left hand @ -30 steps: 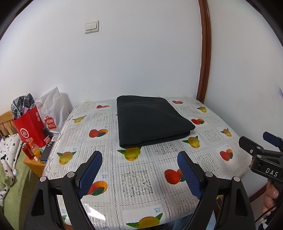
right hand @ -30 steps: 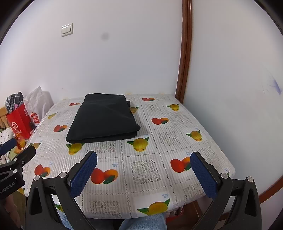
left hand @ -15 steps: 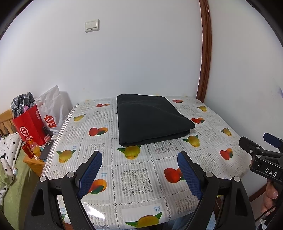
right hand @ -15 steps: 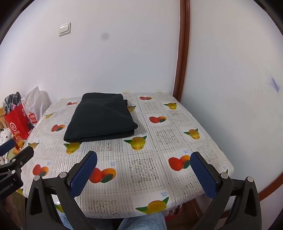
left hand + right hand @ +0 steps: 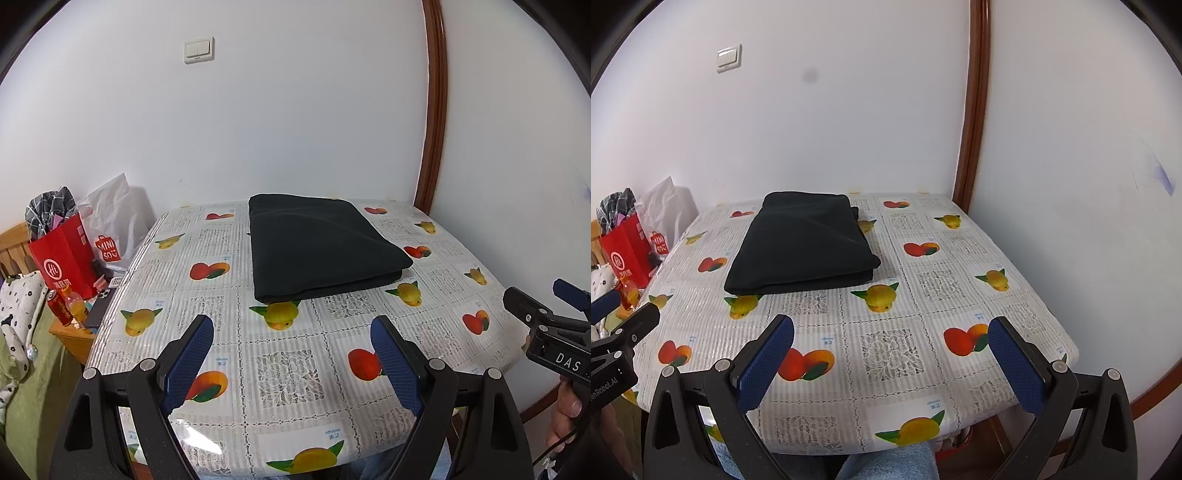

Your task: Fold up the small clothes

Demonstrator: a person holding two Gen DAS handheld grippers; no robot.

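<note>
A black garment (image 5: 321,245) (image 5: 805,245) lies folded into a thick rectangle on the far half of the table (image 5: 291,373) (image 5: 890,354), which wears a fruit-print cloth. My left gripper (image 5: 291,332) hovers over the near edge, well short of the garment, open with nothing between its blue pads. My right gripper (image 5: 892,332) is likewise open and empty over the near edge. In the left wrist view the right gripper (image 5: 535,299) shows at the far right; in the right wrist view the left gripper (image 5: 624,314) shows at the far left.
White walls close the table's far and right sides, with a brown door frame (image 5: 434,110) in the corner. Left of the table stand a red paper bag (image 5: 62,254), a white plastic bag (image 5: 114,229), a small stand with a can and bottle (image 5: 68,306), and a bed.
</note>
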